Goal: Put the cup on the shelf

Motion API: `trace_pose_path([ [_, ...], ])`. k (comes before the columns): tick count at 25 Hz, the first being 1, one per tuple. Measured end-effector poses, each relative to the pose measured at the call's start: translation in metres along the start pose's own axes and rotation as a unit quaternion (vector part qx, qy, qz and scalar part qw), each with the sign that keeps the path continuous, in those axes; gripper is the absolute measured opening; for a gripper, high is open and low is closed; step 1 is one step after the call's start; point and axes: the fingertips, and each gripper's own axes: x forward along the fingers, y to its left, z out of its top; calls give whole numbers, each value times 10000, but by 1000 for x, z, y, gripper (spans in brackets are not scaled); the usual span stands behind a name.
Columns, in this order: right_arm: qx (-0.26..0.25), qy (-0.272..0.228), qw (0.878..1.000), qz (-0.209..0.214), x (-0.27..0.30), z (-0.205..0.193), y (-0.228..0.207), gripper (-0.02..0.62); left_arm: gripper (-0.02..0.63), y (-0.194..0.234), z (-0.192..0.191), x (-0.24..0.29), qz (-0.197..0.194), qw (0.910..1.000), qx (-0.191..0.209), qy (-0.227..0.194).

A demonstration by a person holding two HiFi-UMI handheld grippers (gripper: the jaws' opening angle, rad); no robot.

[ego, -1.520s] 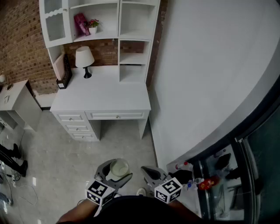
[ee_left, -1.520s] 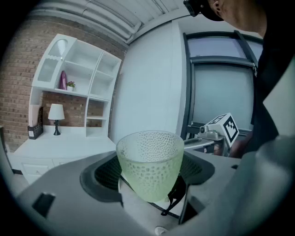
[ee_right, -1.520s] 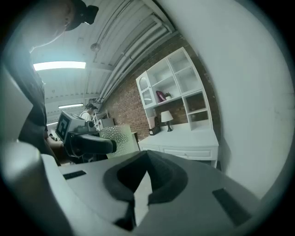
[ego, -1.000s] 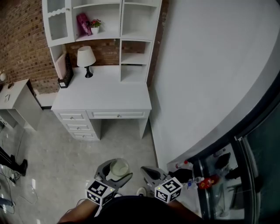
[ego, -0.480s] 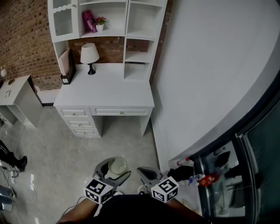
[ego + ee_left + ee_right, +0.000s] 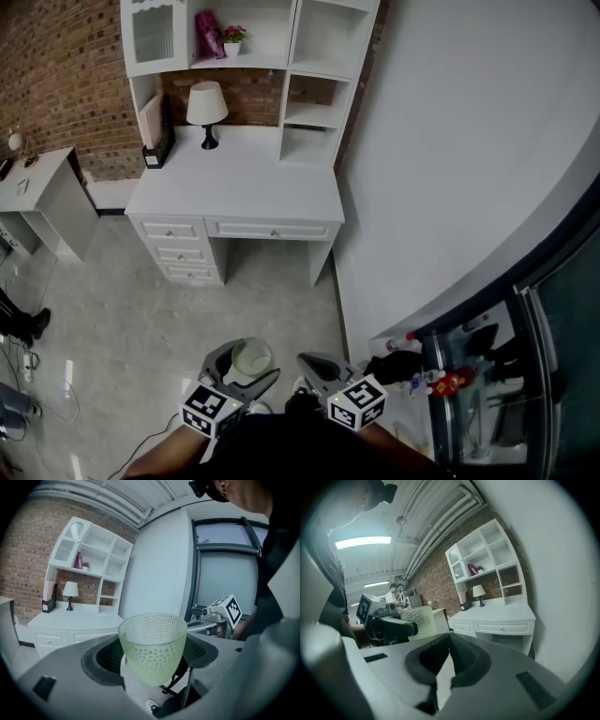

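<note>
A pale green dimpled cup (image 6: 152,645) sits upright between the jaws of my left gripper (image 6: 151,656), which is shut on it. In the head view the cup (image 6: 250,361) and left gripper (image 6: 243,367) are low in the frame, over the floor. My right gripper (image 6: 314,368) is beside it, jaws shut and holding nothing; its own view shows the tips (image 6: 449,641) touching. The white shelf unit (image 6: 281,56) stands on a white desk (image 6: 239,187) across the room, far from both grippers.
A table lamp (image 6: 207,108), books (image 6: 157,127), a pink item (image 6: 208,36) and a small potted plant (image 6: 233,37) occupy the desk and shelves. A grey side table (image 6: 42,202) stands left. A white wall (image 6: 469,141) runs along the right, with glass panels (image 6: 553,375) beyond. Cables (image 6: 28,375) lie on the floor.
The desk and shelf have shifted right and down in the head view as the person turns and moves. Both grippers stay as they were, the cup still held.
</note>
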Motion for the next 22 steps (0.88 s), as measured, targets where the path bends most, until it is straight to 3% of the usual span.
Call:
trace_pose_path([
  [10, 251, -82, 9996, -100, 24, 8, -45, 5, 379, 26, 8, 40, 14, 10000, -22, 51],
  [22, 240, -431, 9987, -123, 80, 82, -157, 5, 379, 93, 73, 137, 112, 9995, 274, -56],
])
